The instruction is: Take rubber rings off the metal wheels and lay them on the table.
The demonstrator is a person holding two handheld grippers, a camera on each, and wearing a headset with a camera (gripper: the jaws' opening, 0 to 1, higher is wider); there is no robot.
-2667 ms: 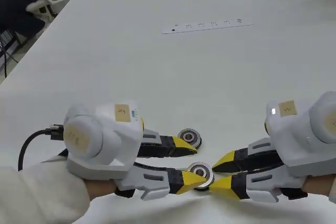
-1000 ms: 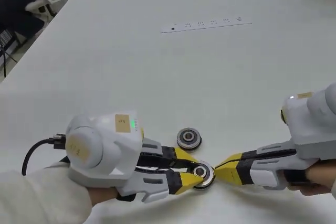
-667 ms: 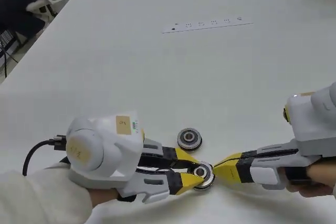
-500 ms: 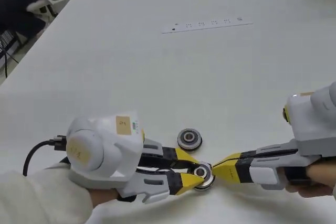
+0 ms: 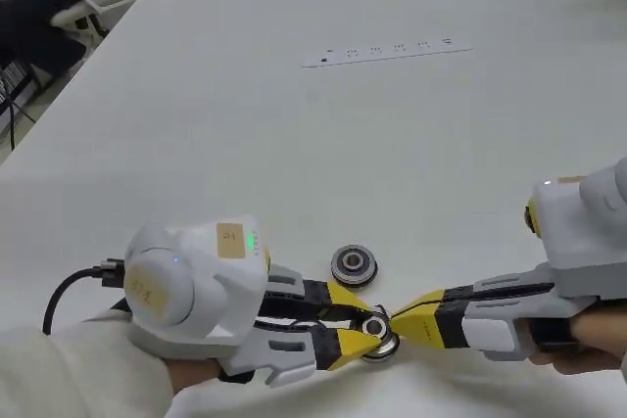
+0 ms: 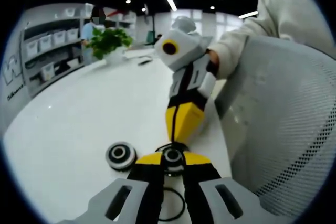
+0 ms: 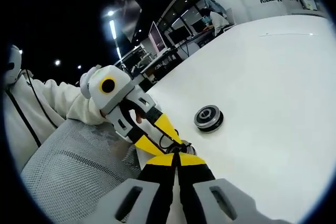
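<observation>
Shut now after gaping earlier, right gripper is pinching the rubber ring on a metal wheel that left gripper is clamping against the table; second wheel is lying nearby.

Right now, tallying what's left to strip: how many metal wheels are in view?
2. One wheel is clamped in the left tongs, right tongs touching it; the second wheel lies free on the table beyond.
</observation>
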